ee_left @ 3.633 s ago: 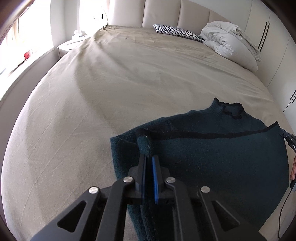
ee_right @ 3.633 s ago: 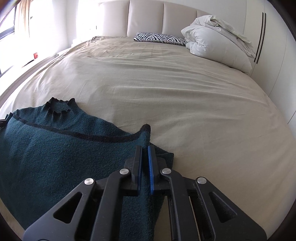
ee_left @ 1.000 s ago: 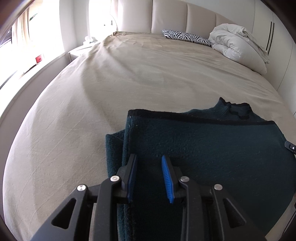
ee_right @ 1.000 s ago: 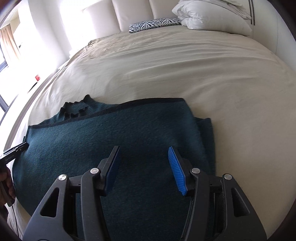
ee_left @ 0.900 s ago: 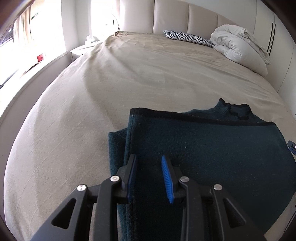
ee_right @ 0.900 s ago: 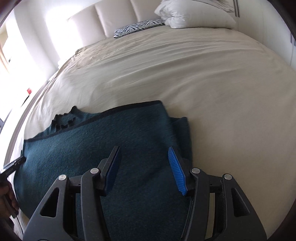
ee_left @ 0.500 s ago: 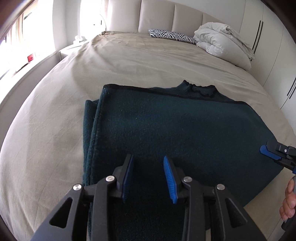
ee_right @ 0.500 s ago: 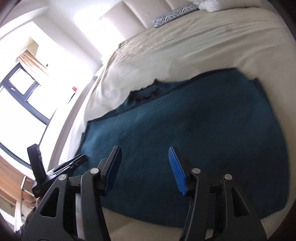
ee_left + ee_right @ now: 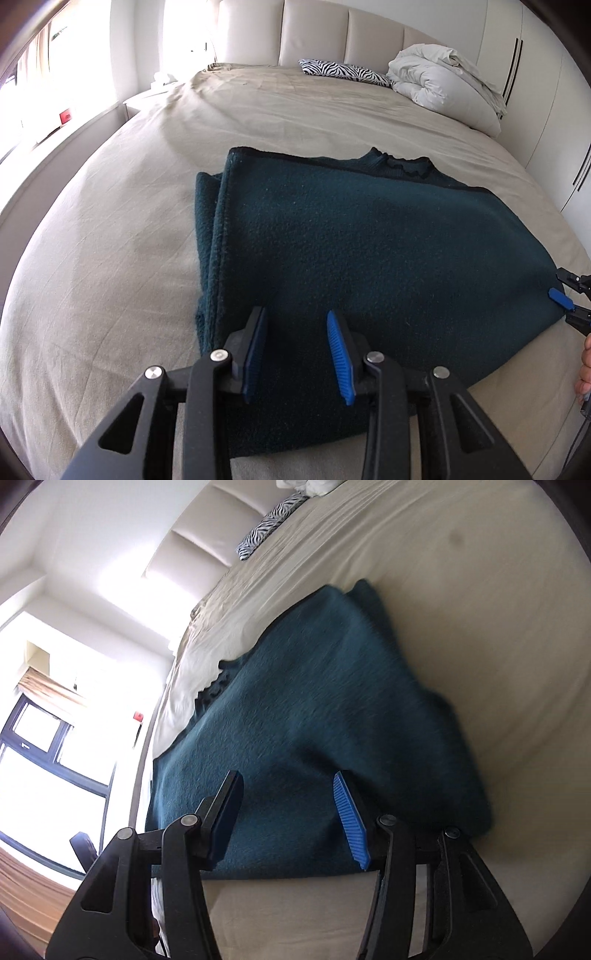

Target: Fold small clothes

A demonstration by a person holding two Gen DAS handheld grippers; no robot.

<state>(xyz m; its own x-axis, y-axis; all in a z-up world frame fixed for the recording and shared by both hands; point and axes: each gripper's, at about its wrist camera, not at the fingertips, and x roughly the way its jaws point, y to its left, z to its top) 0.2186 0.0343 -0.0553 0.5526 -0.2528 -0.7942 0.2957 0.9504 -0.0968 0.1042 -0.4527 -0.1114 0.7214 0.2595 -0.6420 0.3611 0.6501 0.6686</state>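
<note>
A: Where is the dark teal knitted sweater lying?

B: Flat on the beige bed sheet, near the foot of the bed, folded over on itself. Its ribbed collar points toward the padded cream headboard, and the doubled layers show along its left edge in the left wrist view.

A: And the left gripper?

B: Its jaws are spread, with nothing between them, hovering above the sweater's near edge. 3.6 seconds ago they were pressed together on a bunched fold of the knit; a second ago they had already let go.

A: The right gripper?

B: Spread wide too, and empty, over the sweater's near right part. It was likewise pinching the fabric 3.6 seconds ago. Its camera has since rolled hard, so the bed now runs diagonally and the bright window fills the left side. In the left wrist view its blue pad sits at the sweater's right corner; I cannot tell whether it touches.

A: Anything else changed?

B: The left view now takes in the whole sweater. The zebra-print pillow and the crumpled white duvet lie at the headboard as before.
</note>
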